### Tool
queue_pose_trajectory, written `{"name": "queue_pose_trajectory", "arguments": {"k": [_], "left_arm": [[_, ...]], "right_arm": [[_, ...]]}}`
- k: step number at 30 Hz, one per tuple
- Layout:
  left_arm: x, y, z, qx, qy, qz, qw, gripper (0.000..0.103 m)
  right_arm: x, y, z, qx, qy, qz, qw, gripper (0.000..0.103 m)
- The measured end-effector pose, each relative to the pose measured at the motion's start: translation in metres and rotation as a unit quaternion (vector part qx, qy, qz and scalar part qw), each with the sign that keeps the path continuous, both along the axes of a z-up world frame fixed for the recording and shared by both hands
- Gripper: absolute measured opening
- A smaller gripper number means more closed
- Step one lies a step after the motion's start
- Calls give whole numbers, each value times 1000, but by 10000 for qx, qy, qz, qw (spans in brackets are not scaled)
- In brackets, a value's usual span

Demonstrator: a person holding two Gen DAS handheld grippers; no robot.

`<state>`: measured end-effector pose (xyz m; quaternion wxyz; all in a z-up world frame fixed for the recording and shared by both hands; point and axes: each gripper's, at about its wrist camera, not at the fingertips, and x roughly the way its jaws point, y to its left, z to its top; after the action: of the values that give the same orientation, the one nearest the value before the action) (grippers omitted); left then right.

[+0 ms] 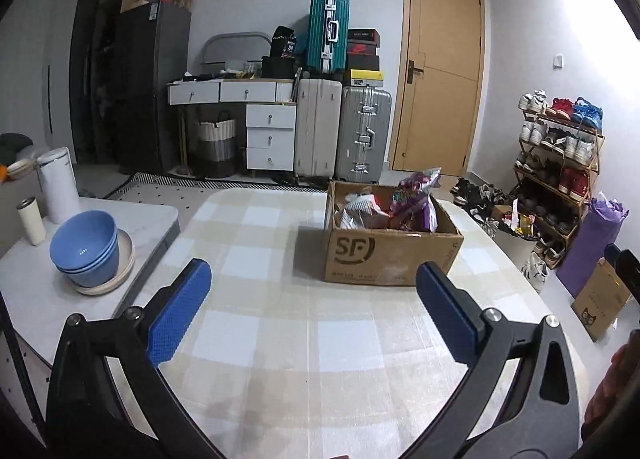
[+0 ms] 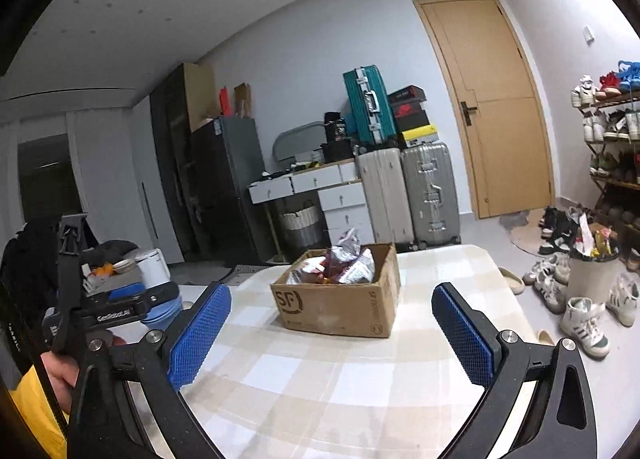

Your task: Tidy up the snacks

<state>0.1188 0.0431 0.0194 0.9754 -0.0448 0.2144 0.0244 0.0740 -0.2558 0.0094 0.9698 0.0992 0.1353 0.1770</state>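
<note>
Grippers both spread wide and empty, left gripper and right gripper over bare checked beige-and-white tablecloth, brown cardboard SF box of crinkled snack bags ahead near the table's far edge, open cloth all round.

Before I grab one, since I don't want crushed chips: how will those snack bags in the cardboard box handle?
The snack bags look crinkled and puffy, so probably light, floppy and crushable. Their glossy film may slip between pads.
</note>
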Motion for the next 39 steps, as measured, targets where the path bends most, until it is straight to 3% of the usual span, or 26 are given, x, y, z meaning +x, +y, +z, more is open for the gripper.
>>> {"name": "queue_pose_trajectory", "arguments": {"k": [22, 39], "left_arm": [[-6, -10, -15, -171, 143, -195, 9996, 102], [-10, -15, -21, -86, 133, -292, 9994, 102]], "right_arm": [[-11, 22, -3, -192, 5, 183, 9996, 102], [-9, 26, -13, -159, 113, 252, 9995, 102]]}}
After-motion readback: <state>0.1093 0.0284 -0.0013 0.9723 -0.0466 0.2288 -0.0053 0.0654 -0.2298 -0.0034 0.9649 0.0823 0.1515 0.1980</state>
